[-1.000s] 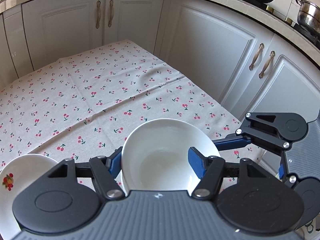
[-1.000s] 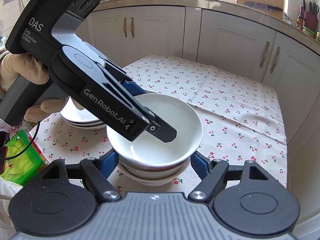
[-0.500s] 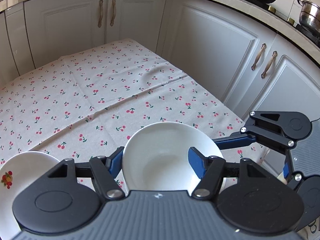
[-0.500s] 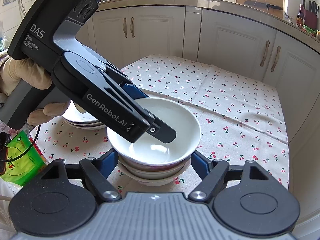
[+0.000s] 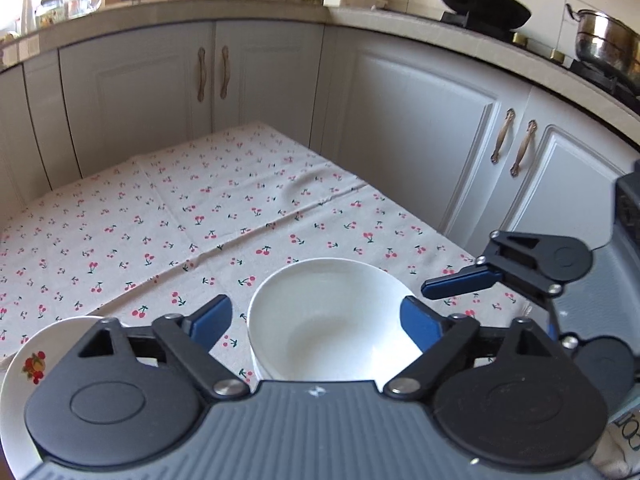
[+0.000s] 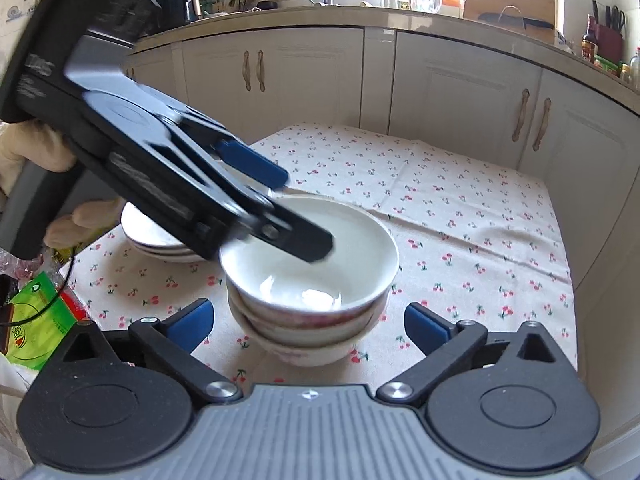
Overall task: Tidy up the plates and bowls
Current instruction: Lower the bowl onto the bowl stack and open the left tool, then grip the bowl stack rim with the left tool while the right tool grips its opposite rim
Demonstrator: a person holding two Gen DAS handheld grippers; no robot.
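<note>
A stack of three white bowls (image 6: 308, 296) stands on the cherry-print tablecloth (image 6: 460, 208); its top bowl (image 5: 328, 320) shows in the left wrist view. My left gripper (image 5: 316, 316) is open, its jaws spread apart from the top bowl's rim, lifted just above it. It appears in the right wrist view (image 6: 280, 208) over the bowl's left rim. My right gripper (image 6: 308, 322) is open and empty, fingers either side of the stack's base without touching. A stack of white plates (image 6: 156, 236) sits left of the bowls; its fruit-printed top plate (image 5: 32, 364) shows at lower left.
White kitchen cabinets (image 5: 420, 128) wrap around the table's far and right sides. A green packet (image 6: 36, 320) lies at the table's left edge. A wok (image 5: 480, 4) and a steel pot (image 5: 608, 44) sit on the counter. The table's far half is bare cloth.
My left gripper has let go of the top bowl, opened wide and lifted back. The bowl now rests on the stack. The right gripper has stayed open.
</note>
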